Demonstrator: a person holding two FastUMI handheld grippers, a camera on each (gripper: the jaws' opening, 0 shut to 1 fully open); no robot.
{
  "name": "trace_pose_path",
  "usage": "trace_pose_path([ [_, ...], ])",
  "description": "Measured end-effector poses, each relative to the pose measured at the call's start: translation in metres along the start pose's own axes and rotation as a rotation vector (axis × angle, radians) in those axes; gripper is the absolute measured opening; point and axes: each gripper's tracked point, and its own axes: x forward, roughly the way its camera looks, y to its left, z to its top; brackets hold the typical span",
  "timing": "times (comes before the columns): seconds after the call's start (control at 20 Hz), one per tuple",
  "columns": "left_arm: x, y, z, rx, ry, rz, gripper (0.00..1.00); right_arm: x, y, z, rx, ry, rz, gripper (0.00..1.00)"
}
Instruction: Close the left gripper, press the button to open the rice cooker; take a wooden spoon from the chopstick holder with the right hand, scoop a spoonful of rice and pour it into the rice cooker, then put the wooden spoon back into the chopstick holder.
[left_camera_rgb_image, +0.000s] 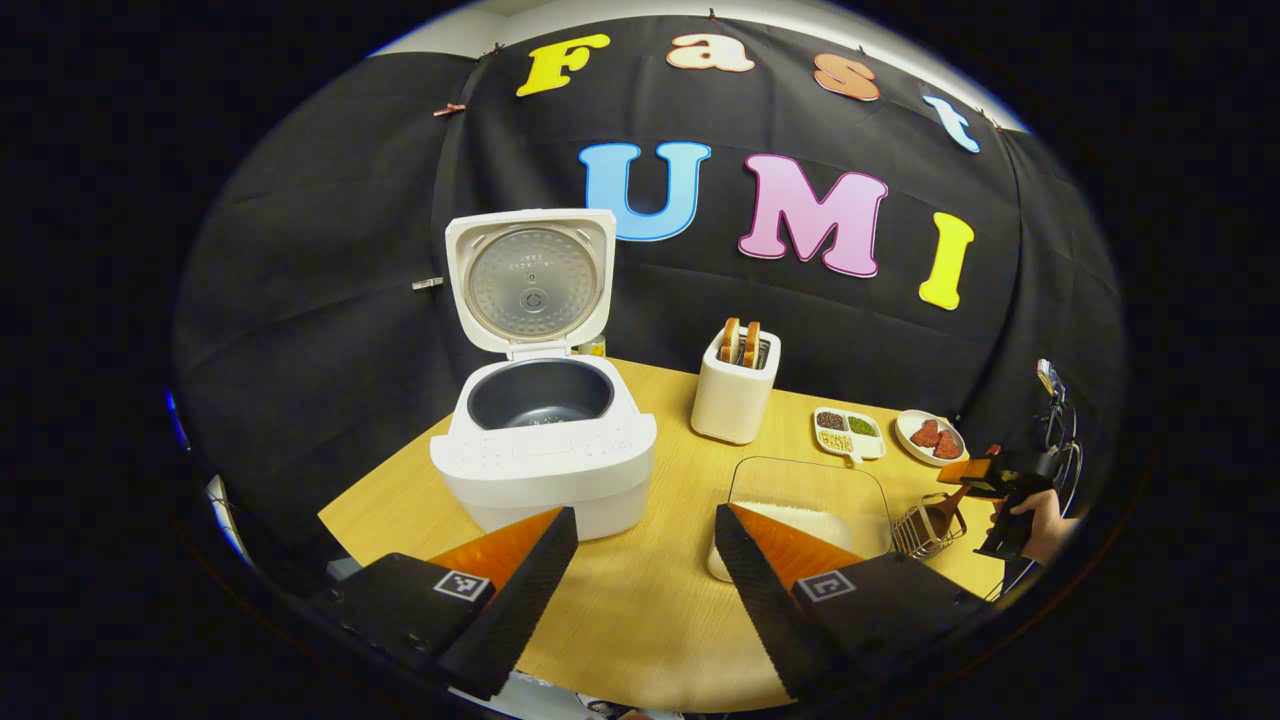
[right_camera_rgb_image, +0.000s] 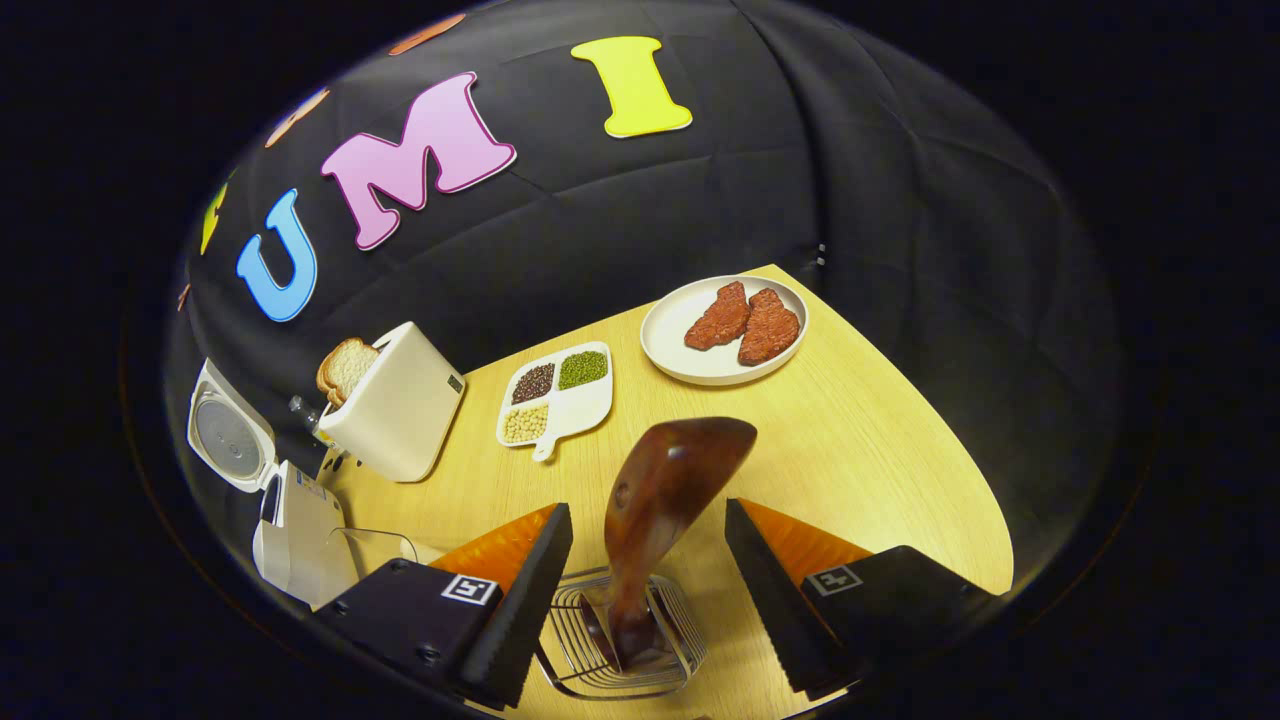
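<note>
The white rice cooker (left_camera_rgb_image: 540, 450) stands on the wooden table with its lid (left_camera_rgb_image: 530, 280) raised and its dark inner pot bare. My left gripper (left_camera_rgb_image: 646, 514) hovers open in front of it, holding nothing. A clear container of rice (left_camera_rgb_image: 800, 505) sits right of the cooker. Beside it is the wire chopstick holder (left_camera_rgb_image: 925, 530), with the right gripper (left_camera_rgb_image: 985, 478) and the hand (left_camera_rgb_image: 1040, 520) holding it just above. In the right gripper view the wooden spoon (right_camera_rgb_image: 670, 480) stands upright in the holder (right_camera_rgb_image: 620, 650). My right gripper (right_camera_rgb_image: 648, 510) is open, its fingers on either side of the spoon and apart from it.
A white toaster (left_camera_rgb_image: 735, 385) with bread slices stands behind the rice container. A divided dish of beans (right_camera_rgb_image: 555, 395) and a plate (right_camera_rgb_image: 665, 350) with two red meat pieces lie at the far right. The table's right edge (right_camera_rgb_image: 930, 420) runs close to the holder.
</note>
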Motion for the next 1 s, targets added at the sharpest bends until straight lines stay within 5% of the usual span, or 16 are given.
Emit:
trace_pose_path([
  [0.1, 0.0, -0.006, -0.008, 0.001, 0.017, -0.012, 0.96, 0.0, 0.004, -0.001, 0.02, 0.004, 0.01, 0.82],
  [0.15, 0.0, -0.006, -0.011, 0.007, 0.024, -0.011, 0.96, -0.001, 0.006, 0.001, 0.025, 0.002, 0.012, 0.51],
  [0.4, 0.001, -0.01, -0.025, -0.007, 0.048, -0.04, 0.96, -0.007, 0.007, 0.005, 0.078, -0.002, -0.026, 0.19],
  [0.45, 0.002, -0.009, -0.027, -0.012, 0.053, -0.045, 0.96, -0.007, 0.01, 0.006, 0.079, -0.012, -0.02, 0.24],
  [1.0, 0.003, 0.034, -0.012, -0.047, -0.003, -0.151, 0.96, -0.105, 0.083, 0.081, -0.088, -0.292, 0.015, 0.16],
])
